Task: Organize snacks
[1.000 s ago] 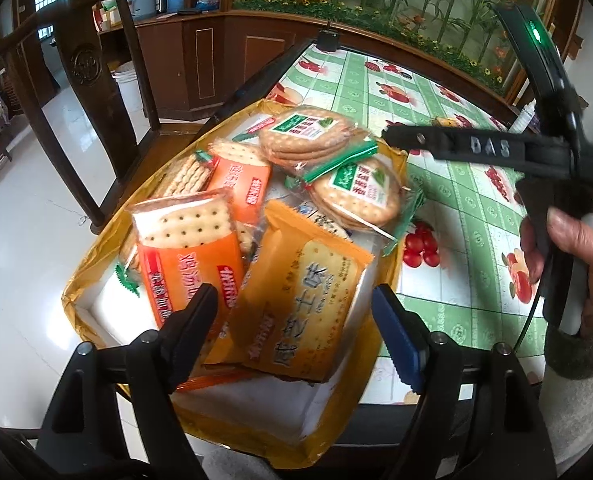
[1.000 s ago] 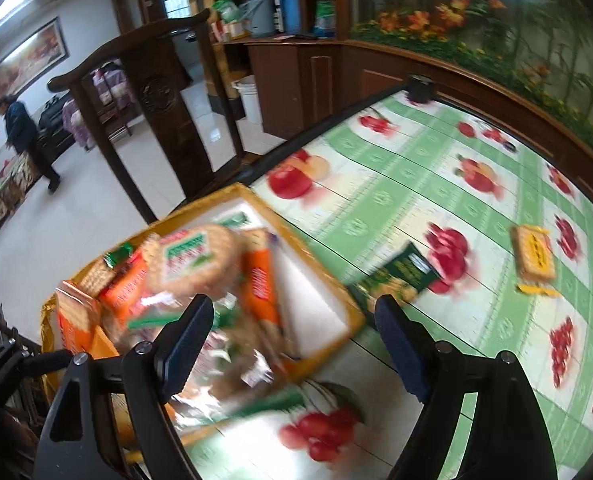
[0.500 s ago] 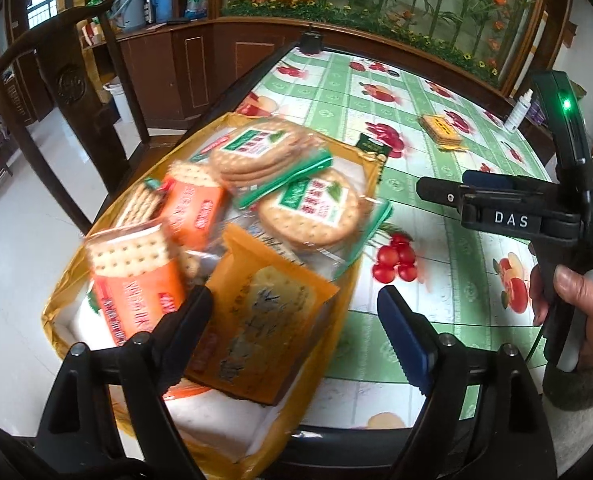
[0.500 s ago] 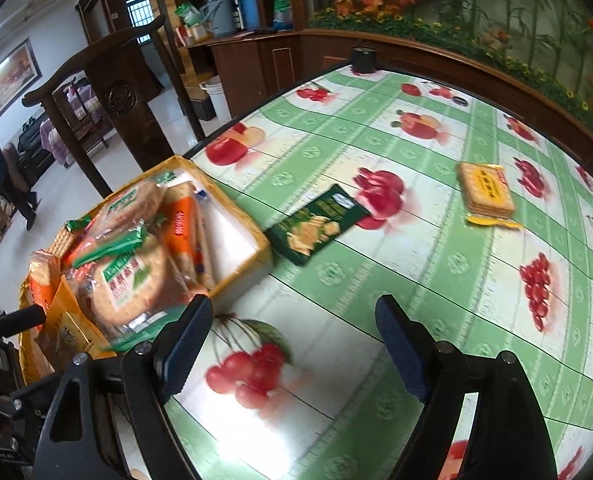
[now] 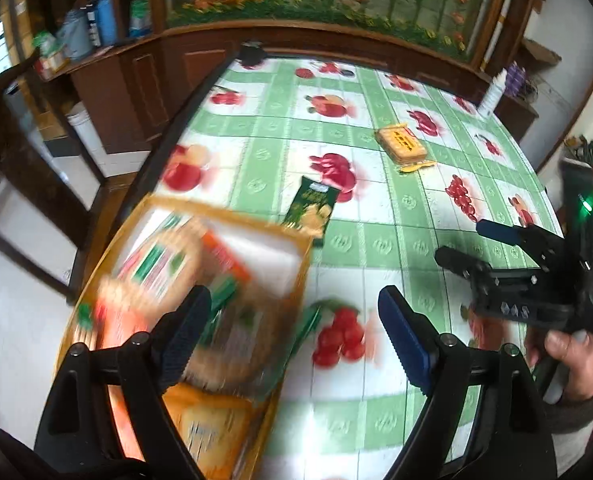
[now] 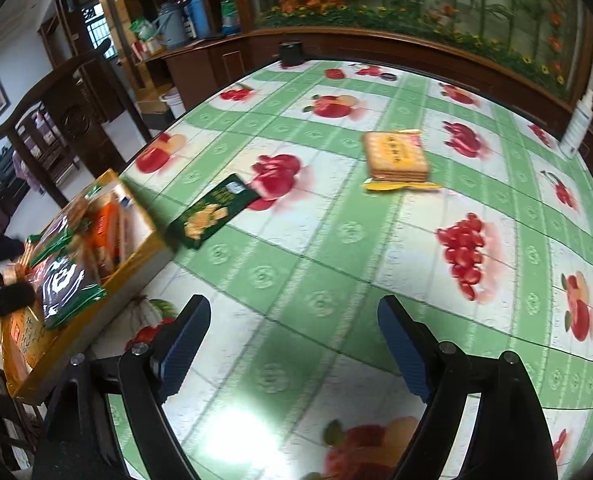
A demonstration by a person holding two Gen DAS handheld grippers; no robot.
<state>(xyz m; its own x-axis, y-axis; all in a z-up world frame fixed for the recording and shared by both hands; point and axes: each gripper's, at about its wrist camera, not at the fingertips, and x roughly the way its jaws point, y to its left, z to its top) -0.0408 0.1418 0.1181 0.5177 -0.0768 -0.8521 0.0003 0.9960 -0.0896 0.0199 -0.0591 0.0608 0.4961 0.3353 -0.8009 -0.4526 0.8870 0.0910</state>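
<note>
The table [image 6: 376, 248], under a green-and-white checked cloth printed with red fruit, carries everything. At its near left corner stands a yellow box [image 6: 136, 258] with a white floor, its long axis running from the table's edge toward the middle; it is piled with biscuit packets in orange, green and clear wrap, blurred in the left wrist view.

Just beyond the box's far corner lies a dark green snack packet [image 6: 212, 210], flat, picture side up, its long axis slanting away from the box toward a red fruit print; whether it touches the box I cannot tell. Well apart from it, farther across the table, a clear-wrapped stack of square golden biscuits [image 6: 394, 156] lies flat, its yellow wrapper tail pointing toward the near edge.

The left gripper [image 5: 292, 338] hangs over the box's right rim, its fingers wide with nothing between them. The right gripper [image 6: 292, 346] hangs over bare cloth, its fingers wide and opening, also empty.
</note>
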